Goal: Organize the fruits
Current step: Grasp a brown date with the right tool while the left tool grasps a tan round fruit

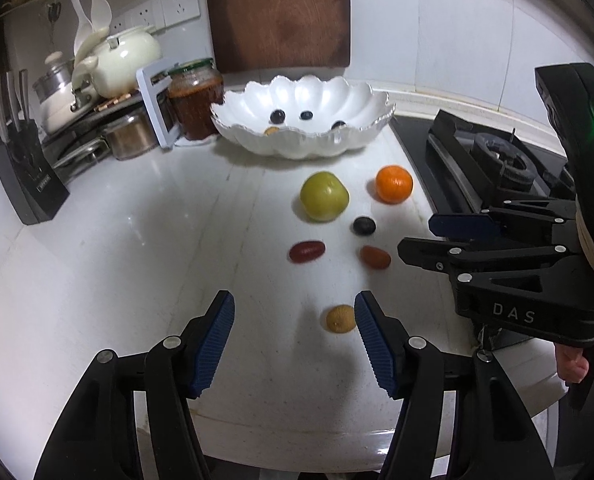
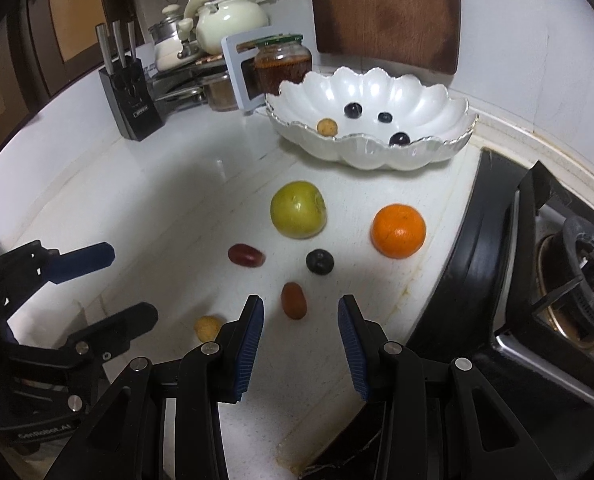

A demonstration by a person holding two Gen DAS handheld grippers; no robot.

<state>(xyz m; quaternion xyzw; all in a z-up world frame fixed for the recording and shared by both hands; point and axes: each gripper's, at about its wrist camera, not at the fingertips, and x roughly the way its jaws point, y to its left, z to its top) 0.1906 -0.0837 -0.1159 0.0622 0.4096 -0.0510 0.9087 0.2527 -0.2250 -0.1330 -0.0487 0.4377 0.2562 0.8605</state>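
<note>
A white scalloped bowl [image 1: 297,150] [image 2: 371,160] at the back holds three dark grapes and one small tan fruit. On the counter in front lie a green apple [image 1: 324,197] [image 2: 298,210], an orange [image 1: 393,184] [image 2: 398,231], a dark grape [image 1: 363,226] [image 2: 319,262], a red grape [image 1: 307,252] [image 2: 246,255], a brown-red fruit [image 1: 375,257] [image 2: 293,301] and a tan fruit [image 1: 340,319] [image 2: 208,328]. My left gripper [image 1: 293,296] [image 2: 131,282] is open, the tan fruit just inside its right finger. My right gripper [image 2: 301,300] [image 1: 417,236] is open, the brown-red fruit lying between its fingertips, untouched.
A gas stove [image 1: 501,164] [image 2: 577,280] borders the counter on the right. At the back left are a knife block [image 1: 29,184] [image 2: 131,92], a jar [image 1: 196,96] [image 2: 283,62] and pots. A wooden board [image 1: 281,12] leans on the wall behind the bowl.
</note>
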